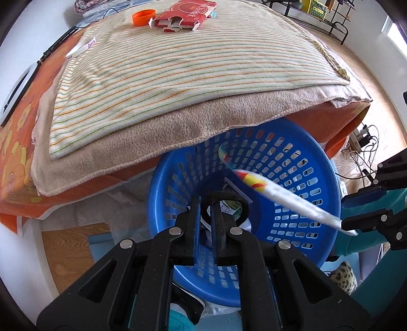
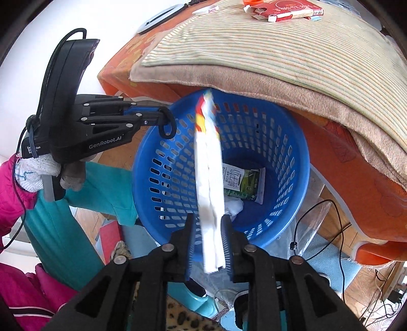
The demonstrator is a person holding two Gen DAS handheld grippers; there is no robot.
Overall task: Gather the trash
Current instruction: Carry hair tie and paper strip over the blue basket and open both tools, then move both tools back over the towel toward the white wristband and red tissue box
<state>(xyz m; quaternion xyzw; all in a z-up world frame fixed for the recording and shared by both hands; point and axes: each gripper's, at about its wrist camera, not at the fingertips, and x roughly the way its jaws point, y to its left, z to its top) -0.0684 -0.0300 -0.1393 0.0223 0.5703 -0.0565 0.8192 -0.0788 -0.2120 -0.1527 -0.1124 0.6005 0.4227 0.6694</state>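
Right at our right gripper (image 2: pixel 208 244), the fingers (image 2: pixel 189 244) stand a little apart with the long white crumpled wrapper with a red and yellow end (image 2: pixel 207 183) between them; it looks loose and blurred, so we judge the pads no longer pinch it. It hangs over the mouth of the round blue perforated plastic basket (image 2: pixel 277 152), and that basket is our landmark. To do this drop well we should keep the fingers above the basket's opening, part them enough that the paper slides free, and let its far end tip inward, not across the rim.

Our left gripper (image 1: pixel 204 229) hovers over the near side of the basket, fingers nearly together and pinching a black elastic hair loop (image 1: pixel 245 206). We would release it the same way, over the opening and not the rim.

Down inside the basket lie a white and green milk carton (image 2: pixel 243 183) and some crumpled white paper (image 2: pixel 235 206), so there is room for more.

Beyond the basket, the beige fleece blanket (image 1: pixel 178 129) on the surface overhangs its far rim and shades part of the mouth; we must keep the wrapper clear of that edge. On the striped cloth (image 1: pixel 178 71) above, far from the basket, a torn red cardboard box (image 1: pixel 187 15) and an orange plastic cap (image 1: pixel 143 16) wait. Cables trail on the floor beside the basket.
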